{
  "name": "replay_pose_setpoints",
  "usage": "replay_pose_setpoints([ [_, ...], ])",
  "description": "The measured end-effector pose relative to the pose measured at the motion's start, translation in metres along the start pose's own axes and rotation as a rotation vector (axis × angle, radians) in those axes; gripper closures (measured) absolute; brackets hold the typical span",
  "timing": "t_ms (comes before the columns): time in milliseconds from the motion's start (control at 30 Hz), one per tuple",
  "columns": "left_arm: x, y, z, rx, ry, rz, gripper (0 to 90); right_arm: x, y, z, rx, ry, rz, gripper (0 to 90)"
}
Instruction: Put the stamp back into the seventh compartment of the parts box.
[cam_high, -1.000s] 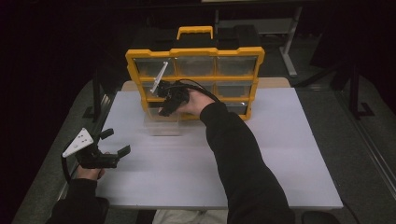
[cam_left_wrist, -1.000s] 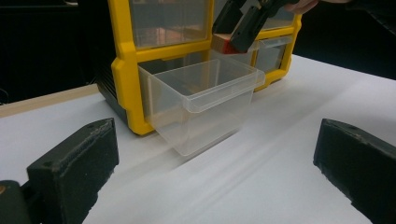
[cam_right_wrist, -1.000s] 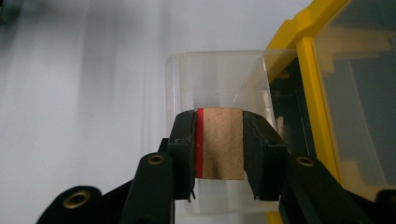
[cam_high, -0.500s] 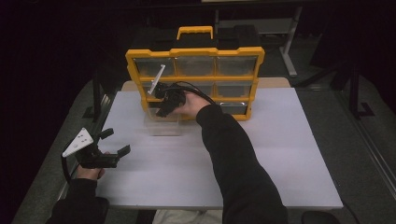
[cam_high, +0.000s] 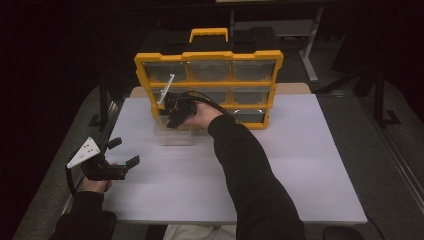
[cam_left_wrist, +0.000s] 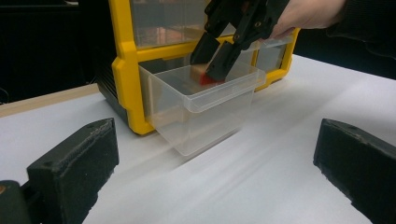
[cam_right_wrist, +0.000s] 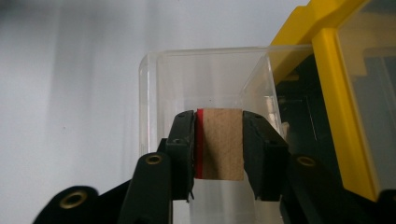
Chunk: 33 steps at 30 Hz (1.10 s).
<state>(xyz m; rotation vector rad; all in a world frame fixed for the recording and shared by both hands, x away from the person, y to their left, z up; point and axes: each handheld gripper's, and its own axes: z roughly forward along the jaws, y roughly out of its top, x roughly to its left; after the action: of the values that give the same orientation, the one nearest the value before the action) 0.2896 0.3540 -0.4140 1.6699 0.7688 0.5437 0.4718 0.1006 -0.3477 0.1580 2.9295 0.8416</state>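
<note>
- Yellow drawer cabinet (cam_high: 207, 90) at the table's far edge, its clear drawer (cam_left_wrist: 205, 100) pulled out.
- Right gripper (cam_high: 176, 116) now lower over that drawer than a second ago; apparently about to drop its load.
- Wooden block (cam_right_wrist: 219, 143), red on one face, pinched squarely between its jaws.
- Left gripper (cam_high: 107, 165) spread, empty, near the table's left edge.

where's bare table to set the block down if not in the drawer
Free: the white table right of the right sleeve, and the strip between the left tongs and the clear drawer. Crowded: at the yellow organizer.
</note>
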Motion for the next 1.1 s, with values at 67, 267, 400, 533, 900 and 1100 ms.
replay_pose_setpoints([
  [67, 0.0, 0.0, 0.0, 0.0, 0.0, 0.0, 0.0, 0.0, -0.001, -0.002, -0.004, -0.003, 0.008, 60.0],
  [267, -0.001, 0.0, 0.0, 0.001, -0.002, -0.001, 0.0, 0.0, -0.005, -0.008, -0.032, -0.007, 0.019, 52.7],
  [400, -0.001, 0.0, 0.0, 0.003, -0.003, 0.0, 0.0, 0.0, -0.009, -0.013, -0.049, -0.018, 0.019, 47.1],
  [533, -0.001, 0.0, 0.0, 0.007, -0.005, 0.001, 0.0, 0.002, -0.014, -0.02, -0.066, -0.023, 0.032, 39.3],
  [900, -0.003, -0.001, 0.0, 0.018, -0.011, 0.005, 0.0, 0.014, -0.022, -0.038, -0.063, -0.044, 0.04, 24.0],
  [1100, -0.003, -0.001, 0.0, 0.023, -0.007, 0.006, 0.0, 0.019, -0.03, -0.048, -0.066, -0.053, 0.065, 13.5],
])
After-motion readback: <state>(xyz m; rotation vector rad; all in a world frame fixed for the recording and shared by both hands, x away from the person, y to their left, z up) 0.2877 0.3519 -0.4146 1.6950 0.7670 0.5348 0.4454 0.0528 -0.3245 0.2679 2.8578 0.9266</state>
